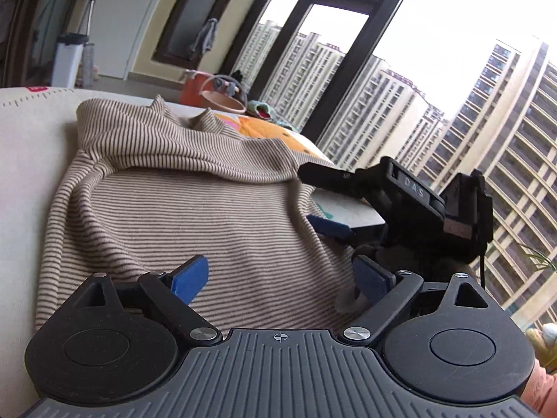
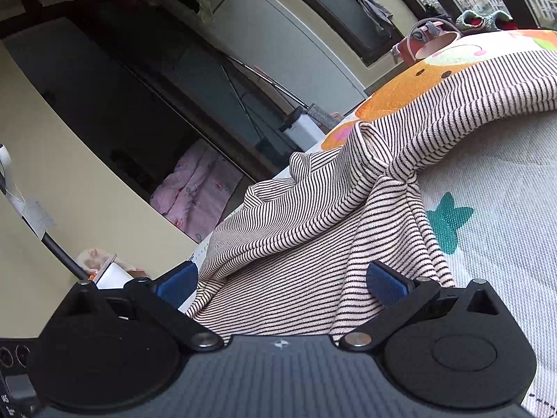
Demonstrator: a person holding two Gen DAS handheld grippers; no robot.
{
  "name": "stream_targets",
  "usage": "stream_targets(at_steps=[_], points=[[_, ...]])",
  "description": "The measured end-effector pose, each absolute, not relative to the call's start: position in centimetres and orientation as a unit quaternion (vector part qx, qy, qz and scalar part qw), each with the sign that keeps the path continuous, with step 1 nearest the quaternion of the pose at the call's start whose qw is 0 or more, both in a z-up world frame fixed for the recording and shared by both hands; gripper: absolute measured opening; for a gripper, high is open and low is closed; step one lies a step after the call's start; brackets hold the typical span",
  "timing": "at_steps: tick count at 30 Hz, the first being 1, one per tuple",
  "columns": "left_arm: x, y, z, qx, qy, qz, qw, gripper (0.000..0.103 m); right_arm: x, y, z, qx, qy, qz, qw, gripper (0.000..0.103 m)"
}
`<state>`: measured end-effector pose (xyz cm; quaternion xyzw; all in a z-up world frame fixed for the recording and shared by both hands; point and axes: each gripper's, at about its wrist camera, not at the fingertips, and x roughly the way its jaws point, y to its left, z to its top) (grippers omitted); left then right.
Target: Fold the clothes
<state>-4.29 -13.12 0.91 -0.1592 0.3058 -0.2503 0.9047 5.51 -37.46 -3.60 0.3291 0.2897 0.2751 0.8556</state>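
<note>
Striped garment (image 1: 181, 209) lies partly folded on the printed mat (image 2: 487, 191). Left gripper (image 1: 278, 278) and right gripper (image 2: 282, 282) both have jaws spread wide over the fabric, gripping nothing.

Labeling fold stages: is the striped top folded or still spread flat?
Partly folded. The striped top has its upper part doubled over onto the body, and one edge is bunched and draped off the play mat.

surface: printed mat (image 2: 494, 188) | on it: striped garment (image 1: 181, 209)
</note>
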Motion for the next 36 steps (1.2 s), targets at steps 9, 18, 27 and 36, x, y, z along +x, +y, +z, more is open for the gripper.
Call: stream_targets(at_steps=[9, 18, 27, 36], points=[[-5.9, -11.3, -1.2, -0.212, 0.283, -0.282, 0.892, 0.096, 6.1, -37.2, -3.5, 0.321, 0.299, 0.273, 0.856, 0.103], [-5.8, -9.9, -1.7, -0.261, 0.276, -0.295, 0.877, 0.099, 8.1, -39.3, -2.1, 0.42, 0.375, 0.229, 0.794, 0.103], [-5.9, -10.0, -1.8, -0.266, 0.273, -0.296, 0.876, 0.101, 6.1, -47.1, 1.4, 0.405, 0.303, 0.095, 0.857, 0.103], [-5.7, -9.6, -2.1, -0.288, 0.268, -0.307, 0.866, 0.103, 3.6, -56.0, 1.3, 0.406, 0.275, -0.024, 0.871, 0.09]])
